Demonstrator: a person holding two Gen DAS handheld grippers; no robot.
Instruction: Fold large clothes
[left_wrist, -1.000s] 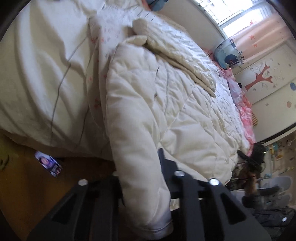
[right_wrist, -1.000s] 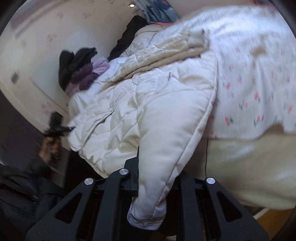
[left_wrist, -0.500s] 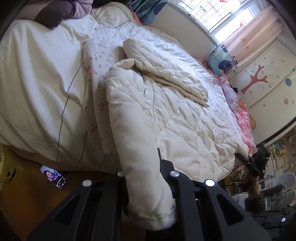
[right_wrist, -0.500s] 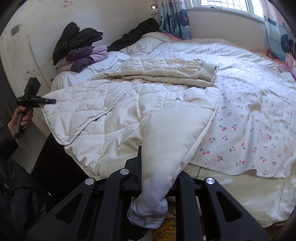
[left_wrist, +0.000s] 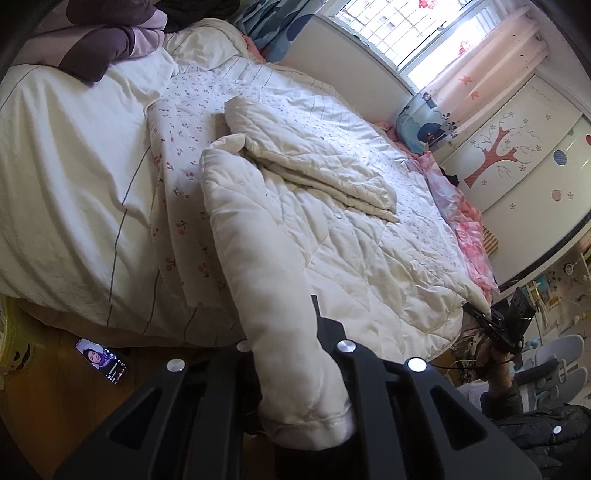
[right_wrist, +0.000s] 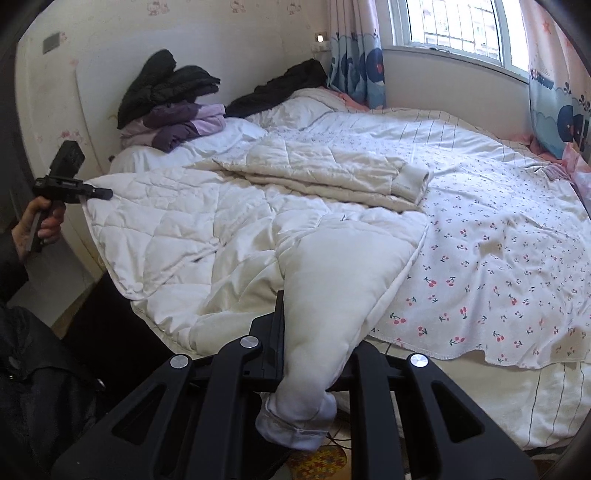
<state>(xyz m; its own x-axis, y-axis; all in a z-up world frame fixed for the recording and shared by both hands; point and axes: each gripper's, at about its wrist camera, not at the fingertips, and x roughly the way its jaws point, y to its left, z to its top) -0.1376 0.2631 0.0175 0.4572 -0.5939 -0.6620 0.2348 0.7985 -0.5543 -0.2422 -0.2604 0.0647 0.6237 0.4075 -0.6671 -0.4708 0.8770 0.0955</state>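
A cream quilted coat (right_wrist: 229, 236) lies spread on the bed, one sleeve (right_wrist: 369, 177) folded across its body. The other sleeve (right_wrist: 325, 302) hangs over the bed's edge with its cuff (right_wrist: 295, 424) down. In the right wrist view, one gripper (right_wrist: 314, 354) is shut on this sleeve. The other gripper (right_wrist: 88, 194), hand-held at the far left, touches the coat's hem corner. In the left wrist view, the same coat (left_wrist: 369, 240) shows, the near gripper (left_wrist: 295, 354) is shut on a sleeve (left_wrist: 266, 266), and the other gripper (left_wrist: 495, 325) sits at the coat's far corner.
The bed has a cherry-print sheet (right_wrist: 498, 258) and a cream cover (left_wrist: 74, 166). Folded purple and black clothes (right_wrist: 177, 110) are piled by the headboard. A phone (left_wrist: 101, 356) lies on the wooden floor. A window (right_wrist: 461, 26) and a wardrobe (left_wrist: 517, 155) stand beyond.
Both cameras have pulled back and up from the bed. The sleeve is drawn out longer over the edge. The grips are unchanged.
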